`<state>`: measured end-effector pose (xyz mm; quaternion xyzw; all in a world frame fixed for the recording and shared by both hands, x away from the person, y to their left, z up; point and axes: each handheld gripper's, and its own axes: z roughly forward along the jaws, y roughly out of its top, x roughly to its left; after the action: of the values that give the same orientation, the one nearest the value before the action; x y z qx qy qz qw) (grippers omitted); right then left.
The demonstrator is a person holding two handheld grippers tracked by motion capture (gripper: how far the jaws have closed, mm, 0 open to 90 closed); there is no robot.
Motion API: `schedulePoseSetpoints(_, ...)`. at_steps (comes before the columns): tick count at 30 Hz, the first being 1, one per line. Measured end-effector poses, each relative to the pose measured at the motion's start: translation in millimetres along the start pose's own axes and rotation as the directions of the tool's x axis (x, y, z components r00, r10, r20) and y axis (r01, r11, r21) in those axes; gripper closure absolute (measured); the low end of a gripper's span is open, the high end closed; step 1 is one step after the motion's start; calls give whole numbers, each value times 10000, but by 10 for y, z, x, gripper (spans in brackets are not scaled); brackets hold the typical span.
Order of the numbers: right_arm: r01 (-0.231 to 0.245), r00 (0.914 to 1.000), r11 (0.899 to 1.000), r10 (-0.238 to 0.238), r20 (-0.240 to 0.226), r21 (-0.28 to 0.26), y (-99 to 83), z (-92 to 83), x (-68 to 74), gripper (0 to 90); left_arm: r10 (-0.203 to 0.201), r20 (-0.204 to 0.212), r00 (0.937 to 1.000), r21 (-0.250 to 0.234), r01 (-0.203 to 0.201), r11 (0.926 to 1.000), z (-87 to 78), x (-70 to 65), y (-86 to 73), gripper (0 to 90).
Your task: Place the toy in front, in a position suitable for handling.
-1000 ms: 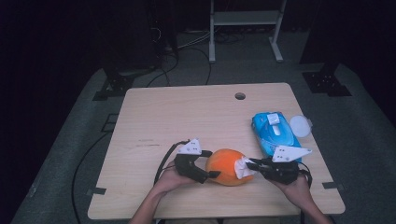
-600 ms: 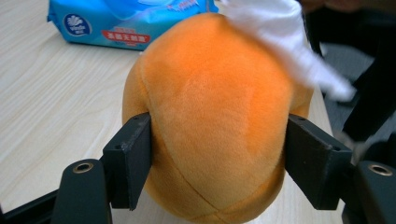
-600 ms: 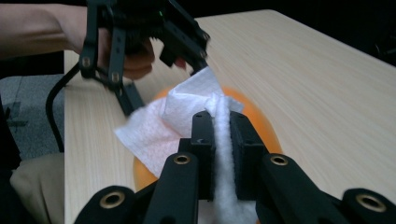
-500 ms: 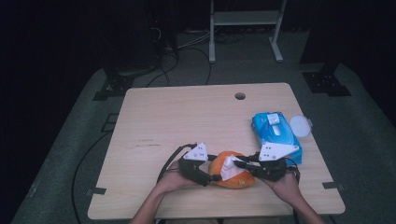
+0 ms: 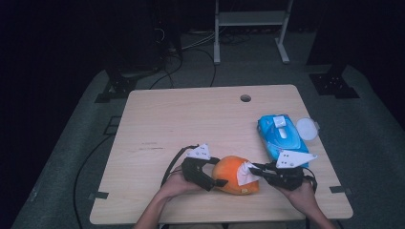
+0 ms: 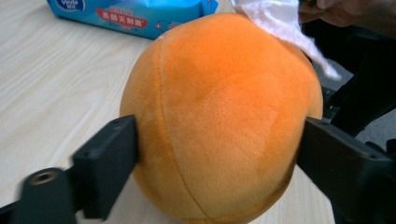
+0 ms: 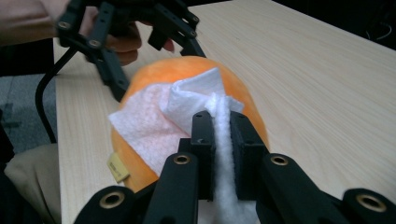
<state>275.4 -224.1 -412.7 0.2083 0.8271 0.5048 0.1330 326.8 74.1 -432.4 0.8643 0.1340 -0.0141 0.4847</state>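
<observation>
Since the earlier frame, the right tool (image 5: 255, 172) has carried its white wipe (image 5: 247, 174) left onto the orange plush ball (image 5: 235, 175); the left tool (image 5: 217, 177) jaws have just been opening, yet both still touch the ball between them. Right tool: pressed together, pinching the wipe. Ball: near edge of the counter (image 5: 191, 119). Farther right: blue wipes pack (image 5: 281, 136), round lid (image 5: 306, 129).
</observation>
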Motion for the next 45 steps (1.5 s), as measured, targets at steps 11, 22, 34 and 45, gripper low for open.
schedulePoseSetpoints(11, 727, 9953, 9960, -757, -602, -514, 374, 295, 146, 806, 1629, -655, 9845, 79, -1627, 9866, -7, -138, 77, 356)
schedulePoseSetpoints(22, -14, 10000, 9993, 16, 50, -379, 109, 78, -52, 806, -664, 230, 9975, 196, 660, 9976, 8, 31, 23, 105)
schedulePoseSetpoints(34, 899, 9955, 9949, -911, -249, -448, 293, 184, 211, 804, 1459, -756, 9864, 360, -1435, 9890, 39, -154, 111, 390)
schedulePoseSetpoints(45, 445, 9988, 9976, -454, -159, -534, 226, 211, 66, 804, -158, -472, 9988, 246, 170, 9996, 48, -27, 59, 120)
